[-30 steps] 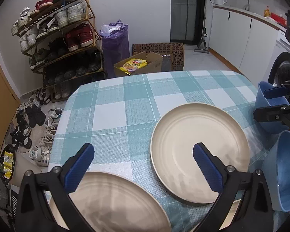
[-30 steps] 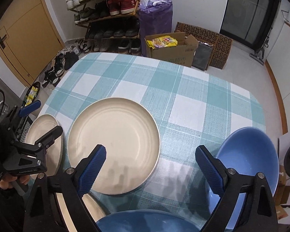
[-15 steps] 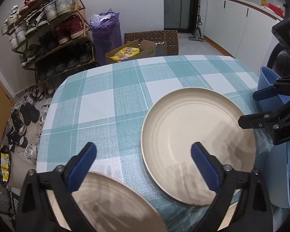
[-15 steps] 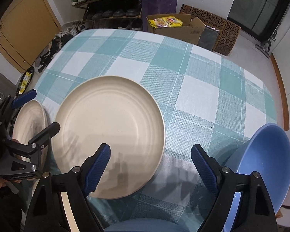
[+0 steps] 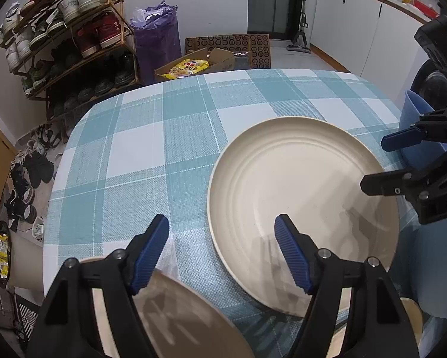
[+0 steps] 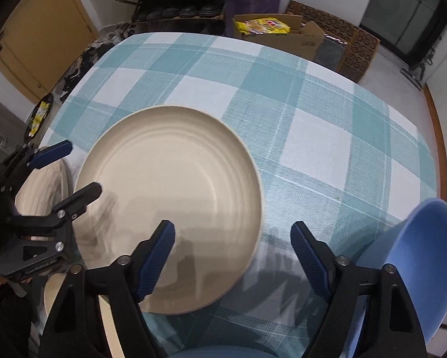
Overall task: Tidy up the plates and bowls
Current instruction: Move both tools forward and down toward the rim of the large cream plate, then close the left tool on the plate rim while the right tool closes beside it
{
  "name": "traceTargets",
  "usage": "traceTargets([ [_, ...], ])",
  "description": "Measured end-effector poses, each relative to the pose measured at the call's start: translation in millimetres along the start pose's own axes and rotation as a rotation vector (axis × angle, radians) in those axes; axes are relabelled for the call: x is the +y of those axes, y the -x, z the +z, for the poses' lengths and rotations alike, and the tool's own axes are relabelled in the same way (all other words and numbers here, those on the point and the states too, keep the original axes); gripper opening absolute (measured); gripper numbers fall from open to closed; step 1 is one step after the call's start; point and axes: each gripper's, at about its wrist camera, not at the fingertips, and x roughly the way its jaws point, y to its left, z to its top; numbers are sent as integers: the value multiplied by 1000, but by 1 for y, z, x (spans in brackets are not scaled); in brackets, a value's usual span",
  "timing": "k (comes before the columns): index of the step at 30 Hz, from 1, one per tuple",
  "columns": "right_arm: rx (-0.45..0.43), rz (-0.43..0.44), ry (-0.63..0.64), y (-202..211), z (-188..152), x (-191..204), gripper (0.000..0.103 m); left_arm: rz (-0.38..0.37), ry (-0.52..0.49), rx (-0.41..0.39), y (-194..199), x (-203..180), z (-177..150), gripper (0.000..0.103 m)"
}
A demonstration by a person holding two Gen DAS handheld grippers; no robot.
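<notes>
- The left tongs [image 5: 220, 241] point steeply down over the near edge of the checked tablecloth [image 5: 152, 137]. The jaws are partly spread and have just been closing, with only bare cloth in the gap and nothing gripped.
- Just beneath the left tongs' left finger lies a small cream plate [image 5: 175, 319], flat on the cloth; whether the pad touches its rim cannot be told.
- The left tongs' right finger hangs over the near left part of the large cream plate [image 5: 301, 191], which lies flat on the cloth ahead and to the right of these tongs.
- The right tongs [image 6: 232, 253] also point steeply down, jaws partly spread and just closing, holding nothing. Their left finger is above the near edge of the large cream plate [image 6: 175, 197]; their right finger is over bare cloth just right of that plate.
- Directly below the right tongs, at the near edge, shows the rim of a blue bowl [image 6: 223, 352].
- To the right of the right tongs stands a second blue bowl [image 6: 417, 256], apart from the right finger.
- Beyond the table's far edge, past both tongs, a cardboard box [image 6: 295, 34] with yellow packets sits on the floor, a purple bag [image 5: 158, 41] beside it.
- A shoe rack [image 5: 71, 38] stands far off to the left.
</notes>
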Motion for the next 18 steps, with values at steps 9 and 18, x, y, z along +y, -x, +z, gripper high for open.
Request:
traceTargets([
  [9, 67, -10, -12, -21, 2, 3, 66, -6, -6, 21, -4, 1, -4, 61],
  [18, 79, -28, -9, -22, -1, 3, 53, -2, -9, 27, -4, 1, -5, 46],
])
